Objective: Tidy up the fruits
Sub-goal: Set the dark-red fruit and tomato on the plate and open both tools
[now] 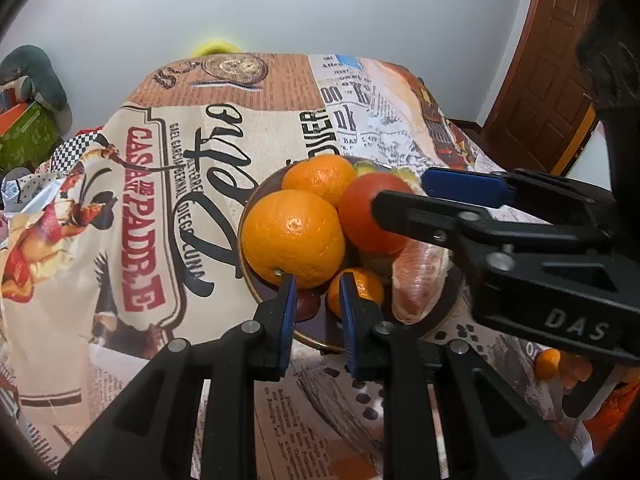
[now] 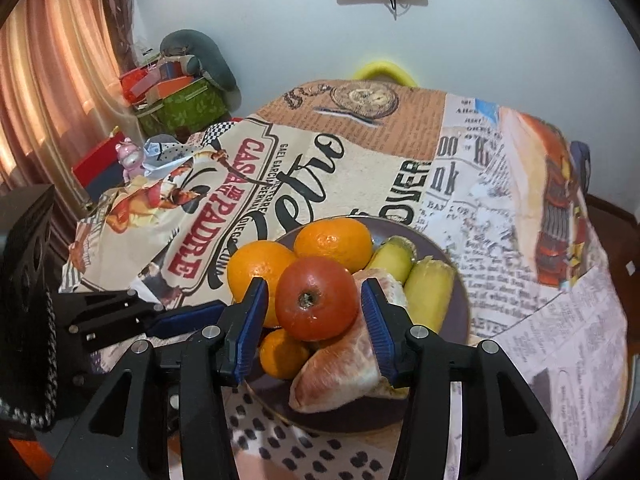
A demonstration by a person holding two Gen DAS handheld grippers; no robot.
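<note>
I've got the right tool [image 2: 314, 312] spread either side of the tomato [image 2: 317, 299], atop fruit on the plate [image 2: 456, 276], mid bench. Left tool [image 1: 317, 308] narrowly parted, empty, by big orange [image 1: 293, 238].

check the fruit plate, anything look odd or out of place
One thing: a red tomato sits on top of the pile on the plate, among oranges and peeled fruit. The right gripper has its jaws open around it.

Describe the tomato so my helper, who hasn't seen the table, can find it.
On the printed tablecloth sits a dark plate piled with fruit. The tomato sits on top, between the right gripper fingers: the only red, smooth round thing among oranges.
</note>
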